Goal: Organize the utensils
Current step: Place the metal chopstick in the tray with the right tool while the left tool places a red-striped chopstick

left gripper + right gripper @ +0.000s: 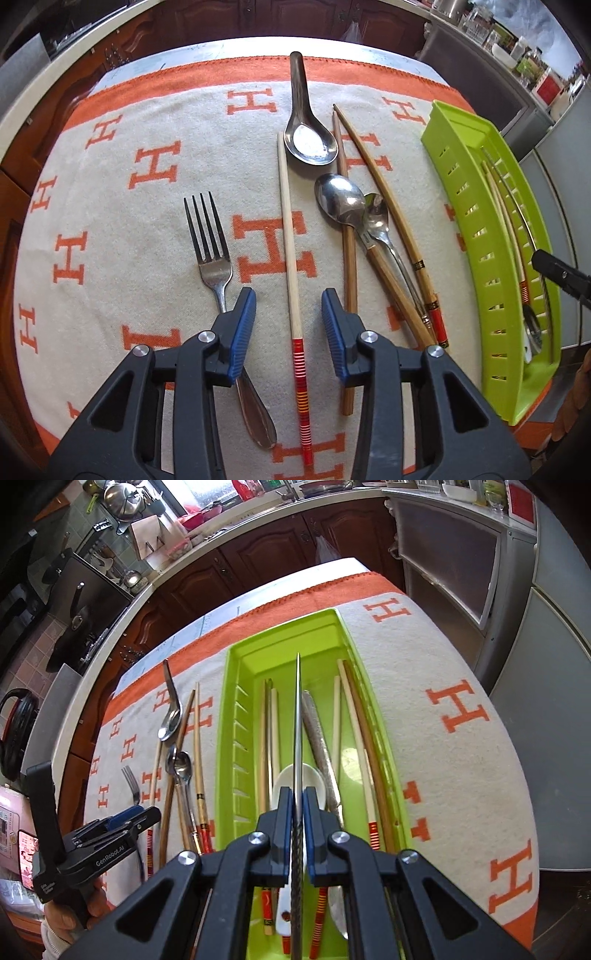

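My left gripper [288,299] is open and straddles a pale chopstick with a red-striped end [290,240], and its blue pads stand clear on both sides. A fork [210,240] lies to its left. To the right lie a steel soup spoon [308,136], two spoons [340,201] and brown chopsticks [349,258]. My right gripper [298,794] is shut on a thin metal utensil [297,720], seen edge-on, and holds it over the green tray [229,738]. Several chopsticks and a white spoon [282,779] lie in the tray. The left gripper [129,819] also shows in the right wrist view.
A cream cloth with orange H letters [155,162] covers the table. The green tray [480,236] sits along its right side. Dark wooden cabinets [258,554] and a crowded counter lie beyond the table's far edge. A person's hand [62,915] holds the left gripper.
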Demonstrator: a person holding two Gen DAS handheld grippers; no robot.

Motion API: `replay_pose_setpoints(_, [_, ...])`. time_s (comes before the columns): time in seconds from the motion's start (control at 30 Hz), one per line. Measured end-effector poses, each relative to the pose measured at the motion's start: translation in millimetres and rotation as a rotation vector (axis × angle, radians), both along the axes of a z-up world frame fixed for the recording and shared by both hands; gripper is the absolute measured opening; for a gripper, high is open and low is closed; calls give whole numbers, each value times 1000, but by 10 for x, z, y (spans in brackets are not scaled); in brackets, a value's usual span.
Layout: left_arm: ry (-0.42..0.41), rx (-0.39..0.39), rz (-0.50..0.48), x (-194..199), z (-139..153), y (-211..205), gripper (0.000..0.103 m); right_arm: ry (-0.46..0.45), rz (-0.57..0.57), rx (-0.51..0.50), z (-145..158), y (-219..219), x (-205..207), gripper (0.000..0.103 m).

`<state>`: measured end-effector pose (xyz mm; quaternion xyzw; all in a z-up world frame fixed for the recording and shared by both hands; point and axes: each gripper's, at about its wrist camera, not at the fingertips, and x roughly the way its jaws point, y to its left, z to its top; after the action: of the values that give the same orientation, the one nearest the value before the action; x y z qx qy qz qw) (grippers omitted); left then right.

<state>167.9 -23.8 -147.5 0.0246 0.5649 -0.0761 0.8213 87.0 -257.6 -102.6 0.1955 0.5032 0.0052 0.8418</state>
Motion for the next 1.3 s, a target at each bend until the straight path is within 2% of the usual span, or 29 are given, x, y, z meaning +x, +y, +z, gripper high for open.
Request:
replay_pose_setpoints(0.07, [-11, 42, -15, -13, -7, -70, 32, 10, -10, 22, -25, -34, 4, 7])
replay_pose_setpoints(0.1, [-17, 43, -20, -22, -2, -86, 27, 12, -14, 33, -33, -50, 1, 7])
replay_pose_setpoints(0.13, [-20, 36, -26, -29, 9, -99, 7, 10, -19, 42, -34, -67, 0, 7])
replay_pose_setpoints(0.17, [-16, 35, -26, -26, 14, -106, 4, 7, -24, 44, -28, -77, -3, 7])
replay_pose_setpoints(0.4, [6, -58, 42, -46, 76, 21, 3, -13, -40, 57, 27, -139, -26, 7])
replay_pose_setpoints(0.63, [-10, -161, 50, -181, 440, 45, 3, -31, -38, 67, 99, -135, -52, 7])
replay_pose_setpoints(0.8, [-23, -233, 14, -250, 747, -158, 3, -45, -46, 80, 163, -155, -85, 7])
replay_pose_setpoints(0.97, [-11, -276, -39, -231, 920, -591, 3, -65, -69, 91, 249, -226, -141, 7])
replay_pose_setpoints(1.13, [7, -272, -60, -177, 866, -1042, 3, -76, -88, 97, 300, -276, -188, 7])
replay_pose_setpoints(1.3, [56, -238, -60, -115, 621, -1309, 3, -76, -89, 102, 300, -280, -210, 7])
